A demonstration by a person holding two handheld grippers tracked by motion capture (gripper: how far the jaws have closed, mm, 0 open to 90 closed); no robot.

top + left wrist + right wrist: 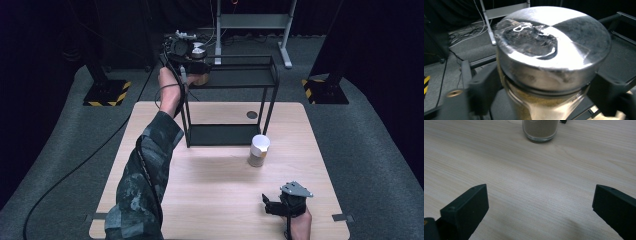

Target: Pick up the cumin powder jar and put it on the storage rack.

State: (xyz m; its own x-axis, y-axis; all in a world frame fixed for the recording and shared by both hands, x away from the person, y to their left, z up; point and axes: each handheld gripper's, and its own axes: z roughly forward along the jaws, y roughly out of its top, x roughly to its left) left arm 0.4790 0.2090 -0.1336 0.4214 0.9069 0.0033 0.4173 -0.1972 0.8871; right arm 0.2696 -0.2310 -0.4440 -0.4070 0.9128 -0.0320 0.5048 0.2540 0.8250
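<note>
Brushed metal caps the glass spice jar [552,62] that stands upright between the fingers of the left gripper [192,67], its long axis vertical, on the top shelf of the black wire rack [235,100] at the far side of the desk [220,200]. From the left gripper view the fingers [482,87] are seen spread on either side of the jar at the neck below the lid, and no firm press on the glass can be made out, so the jar is judged to rest on the shelf by its own weight. A straight pull back, away from the jar, is what the coming move would turn on. The right gripper [280,205] is held low at the near edge of the desk with its fingers [465,210] wide apart on nothing, and a second jar with a white lid [259,150] stands ahead of it, well apart.
</note>
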